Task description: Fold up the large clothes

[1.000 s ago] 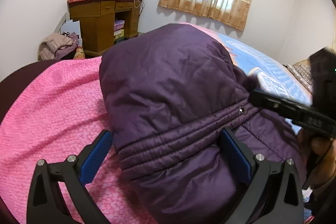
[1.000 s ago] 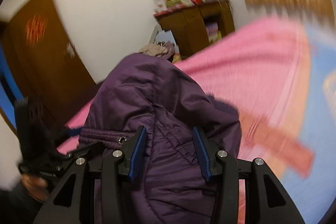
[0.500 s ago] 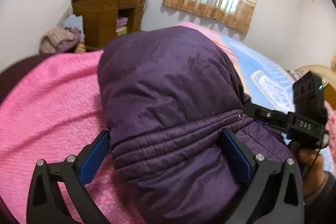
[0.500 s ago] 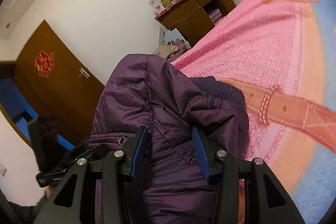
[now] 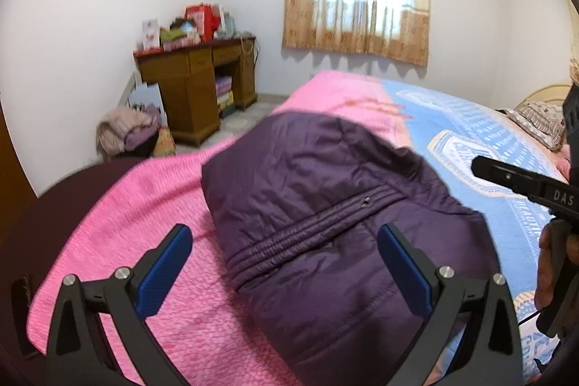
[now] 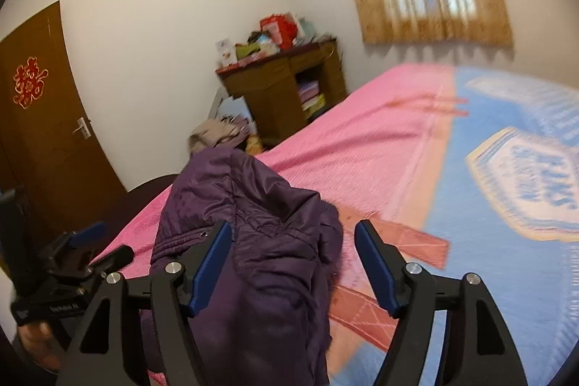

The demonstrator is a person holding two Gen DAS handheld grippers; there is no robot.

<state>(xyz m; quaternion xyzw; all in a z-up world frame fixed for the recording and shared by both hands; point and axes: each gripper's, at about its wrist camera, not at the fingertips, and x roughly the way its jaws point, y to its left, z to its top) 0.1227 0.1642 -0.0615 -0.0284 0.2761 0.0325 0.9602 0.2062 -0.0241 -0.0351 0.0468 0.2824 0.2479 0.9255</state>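
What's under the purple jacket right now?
The purple jacket lies bunched on the pink bedspread, near the blue section. Anything beneath its folds is covered.

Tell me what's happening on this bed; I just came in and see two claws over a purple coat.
A person holds a claw in each hand, folding a purple padded jacket bunched up on the pink and blue bedspread. The left claw stands open, pads clear of the fabric. The right claw has just been opening; the jacket lies between its pads, which no longer press it. The jacket rests free on the bed.
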